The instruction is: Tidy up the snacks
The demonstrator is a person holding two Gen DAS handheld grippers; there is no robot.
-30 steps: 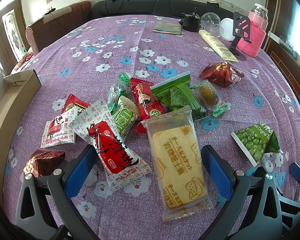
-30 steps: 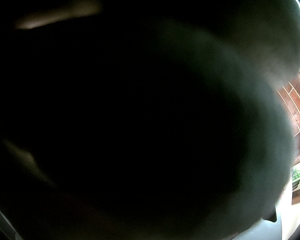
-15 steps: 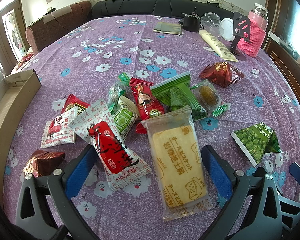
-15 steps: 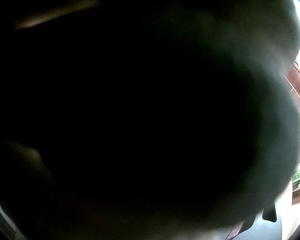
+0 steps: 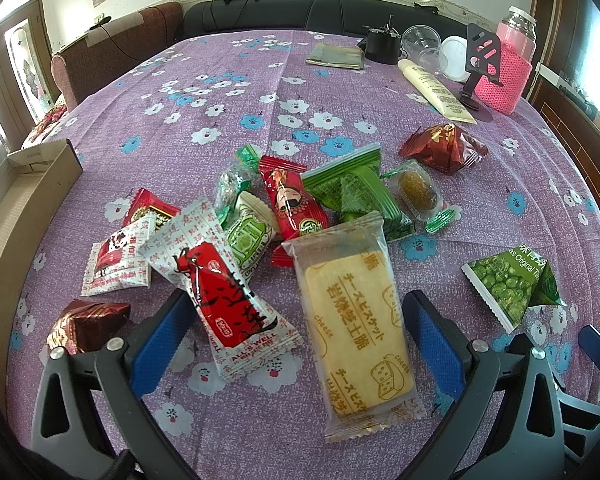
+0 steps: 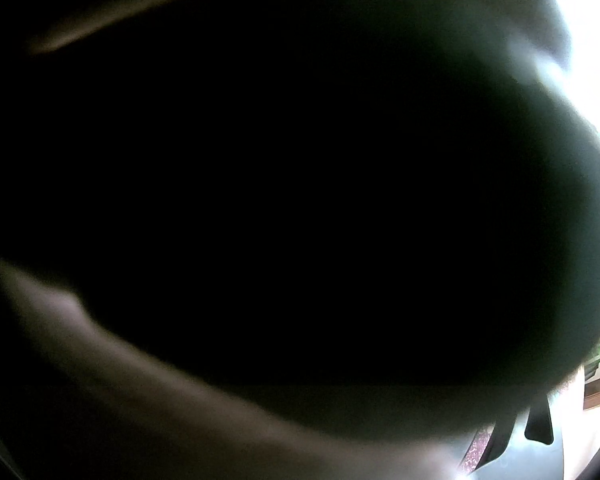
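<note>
The snacks lay in a loose pile mid-counter. The cheese biscuit pack (image 5: pixel 356 316) was nearest, lying flat between the fingers of the left tool (image 5: pixel 296 332), with the red-and-white candy pack (image 5: pixel 224 300) beside it, also inside the span. The left tool was spread wide, nothing gripped; both blue pads (image 5: pixel 160 340) were seen clear of the wrappers. Behind these, a red character pack (image 5: pixel 292 204), a green wafer pack (image 5: pixel 356 196) and a small green-white pack (image 5: pixel 248 240) overlapped one another. A green pea bag (image 5: pixel 512 280) sat apart to the right, a red foil pouch (image 5: pixel 444 148) further back, a dark foil candy (image 5: pixel 84 324) at near left. A cardboard box (image 5: pixel 16 208) was seen at the left counter edge, judged the likely destination.

The right tool could not be assessed: its view was blacked out by something close to the lens, so whether it was closed or released cannot be told.

For the grasp, one pack should be singled out; both lay within the opening, so a double pick was the risk. The tool should be centred on the biscuit pack, closed across its narrow width, gently, since the biscuit was judged brittle and the film slippery. The purple floral cloth (image 5: pixel 220 80) could bunch if the pads were dragged.
</note>
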